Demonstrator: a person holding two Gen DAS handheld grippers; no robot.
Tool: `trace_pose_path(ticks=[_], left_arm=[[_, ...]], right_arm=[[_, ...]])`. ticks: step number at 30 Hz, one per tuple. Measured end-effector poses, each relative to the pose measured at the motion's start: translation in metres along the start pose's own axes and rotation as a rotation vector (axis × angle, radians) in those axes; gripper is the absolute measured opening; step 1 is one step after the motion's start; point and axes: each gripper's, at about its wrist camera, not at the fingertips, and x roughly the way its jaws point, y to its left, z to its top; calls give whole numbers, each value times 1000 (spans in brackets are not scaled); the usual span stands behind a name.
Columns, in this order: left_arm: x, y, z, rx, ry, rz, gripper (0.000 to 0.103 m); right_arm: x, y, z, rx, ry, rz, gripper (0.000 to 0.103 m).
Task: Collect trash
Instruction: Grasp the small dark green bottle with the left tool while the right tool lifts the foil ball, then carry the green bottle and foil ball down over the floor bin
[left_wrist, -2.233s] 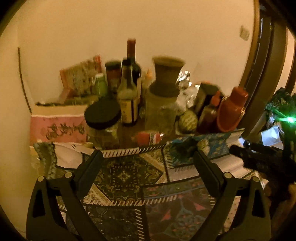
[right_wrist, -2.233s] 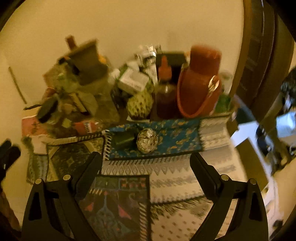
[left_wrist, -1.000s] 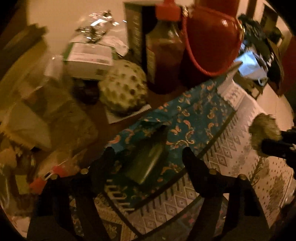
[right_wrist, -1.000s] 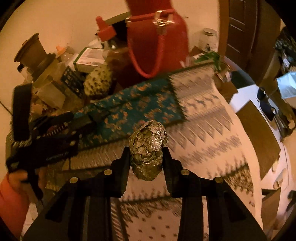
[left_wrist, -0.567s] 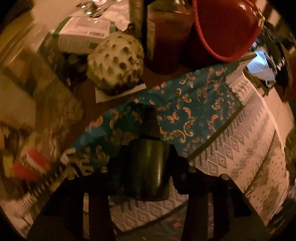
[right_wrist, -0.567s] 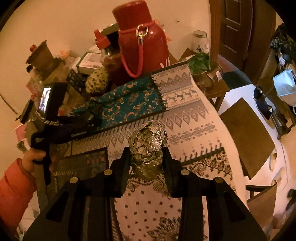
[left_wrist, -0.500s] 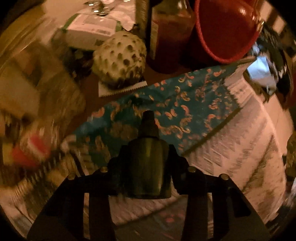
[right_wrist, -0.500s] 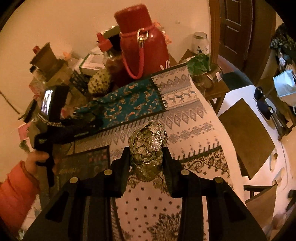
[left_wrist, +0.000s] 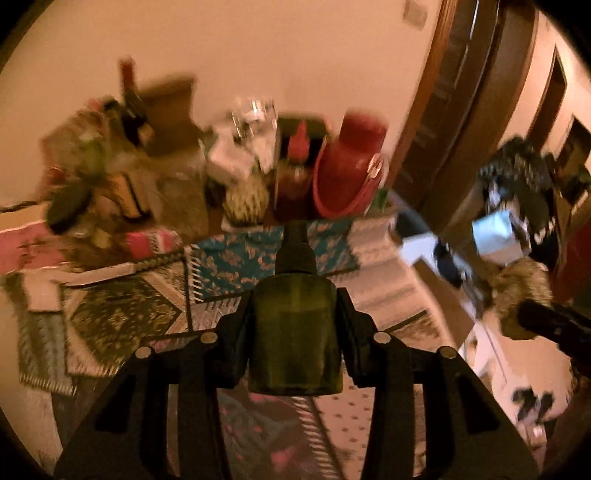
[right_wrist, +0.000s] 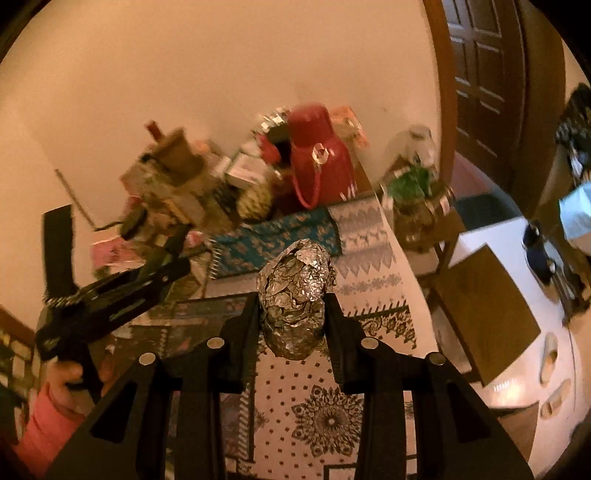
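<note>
**Both grippers loaded, held clear above the patterned tablecloth**

Finding 1. The left gripper (left_wrist: 294, 325) is clamped on a small green bottle (left_wrist: 294, 332). The bottle sits squarely between the jaws, gripped across its body, with its dark neck pointing forward past the fingertips and its base back toward the camera. It is lifted off the patterned tablecloth (left_wrist: 122, 317), toward the viewer from the red flask (left_wrist: 347, 173).

Finding 2. The right gripper (right_wrist: 293, 317) is clamped on a crumpled foil ball (right_wrist: 293, 295). The jaws press its lower half from either side; its upper part stands out beyond the fingertips. It too hangs above the tablecloth, on the viewer's side of the red flask.

Finding 3. No bin or bag is identifiable in either view. The left-wrist view is motion-blurred, so detail among the clutter beside the flask cannot be confirmed.

Assessment. The step in hand appears to be carrying both items to a disposal point. To do it well, keep both grips firm without further squeezing: foil will probably deform and loosen, while the smooth bottle could slide forward if tipped neck-down. Hold the bottle level, keep both loads high over the clutter near the flask, and keep the two grippers well apart.
</note>
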Motion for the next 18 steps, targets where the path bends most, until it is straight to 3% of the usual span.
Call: trace_pose_path(ticks=[7,18], left_arm=[[-108,-27,-29,-91,-189,85,41],[-226,-32,-76,-156,-364,164,41]], right_arm=[[-51,14,-8,-118,-65,93,31],[-105,48,-36,-196,-135,197,31]])
